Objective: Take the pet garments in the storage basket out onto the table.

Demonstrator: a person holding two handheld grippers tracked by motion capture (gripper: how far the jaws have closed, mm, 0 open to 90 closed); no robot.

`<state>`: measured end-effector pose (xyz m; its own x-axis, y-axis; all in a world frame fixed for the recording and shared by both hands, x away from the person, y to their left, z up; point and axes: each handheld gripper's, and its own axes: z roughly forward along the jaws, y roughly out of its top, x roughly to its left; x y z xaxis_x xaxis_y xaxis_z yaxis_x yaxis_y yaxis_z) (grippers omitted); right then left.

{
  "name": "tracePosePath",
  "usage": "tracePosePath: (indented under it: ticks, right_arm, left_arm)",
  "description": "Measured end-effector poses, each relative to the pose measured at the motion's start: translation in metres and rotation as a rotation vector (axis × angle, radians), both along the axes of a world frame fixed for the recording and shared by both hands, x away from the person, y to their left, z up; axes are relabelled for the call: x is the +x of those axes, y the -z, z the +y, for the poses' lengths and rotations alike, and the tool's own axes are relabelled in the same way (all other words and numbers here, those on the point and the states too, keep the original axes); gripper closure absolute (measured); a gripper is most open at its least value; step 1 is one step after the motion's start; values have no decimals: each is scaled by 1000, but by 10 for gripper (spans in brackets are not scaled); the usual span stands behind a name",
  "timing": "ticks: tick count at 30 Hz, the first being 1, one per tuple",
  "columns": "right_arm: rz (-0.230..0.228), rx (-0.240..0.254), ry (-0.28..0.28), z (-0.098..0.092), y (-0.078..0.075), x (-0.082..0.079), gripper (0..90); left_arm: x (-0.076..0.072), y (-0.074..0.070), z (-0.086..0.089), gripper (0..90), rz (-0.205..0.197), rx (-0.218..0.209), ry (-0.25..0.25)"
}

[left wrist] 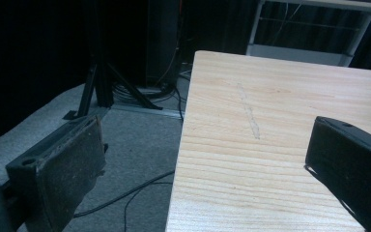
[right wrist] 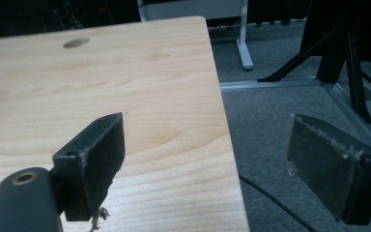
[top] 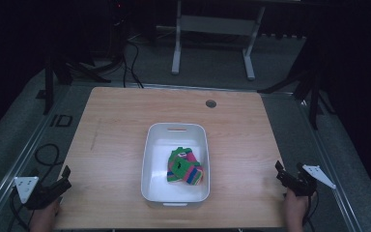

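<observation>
Nearest the camera, two hand-held grippers rest at the table's (top: 125,121) near corners — the left gripper (top: 63,178) and the right gripper (top: 282,175) — each with jaws spread and nothing between them, apparently parked clear of the work. Midway between them, well apart from both, one white bin (top: 150,159) holds one bundle of green-and-pink socks (top: 184,166) — likely kept together for picking.

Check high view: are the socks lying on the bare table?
No, the socks lie inside the white tub on the table.
</observation>
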<state>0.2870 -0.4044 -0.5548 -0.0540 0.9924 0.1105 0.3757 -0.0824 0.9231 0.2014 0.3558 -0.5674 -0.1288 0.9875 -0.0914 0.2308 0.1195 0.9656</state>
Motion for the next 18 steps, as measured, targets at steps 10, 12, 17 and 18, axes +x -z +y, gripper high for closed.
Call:
tracePosePath:
  ticks: [10, 12, 17, 18]
  right_arm:
    - [10, -7, -20, 2, 1, 1, 132]
    - [12, -4, -22, 2, 1, 2, 132]
    - [65, -11, -144, -2, 0, 9, 137]
    - [70, -44, -166, -3, 0, 11, 138]
  left_arm:
    - [0, 0, 1, 9, -1, -2, -2]
    - [0, 0, 1, 9, -1, -1, 0]
    - [0, 0, 1, 9, 3, -6, 5]
    - [0, 0, 1, 9, 4, -9, 5]
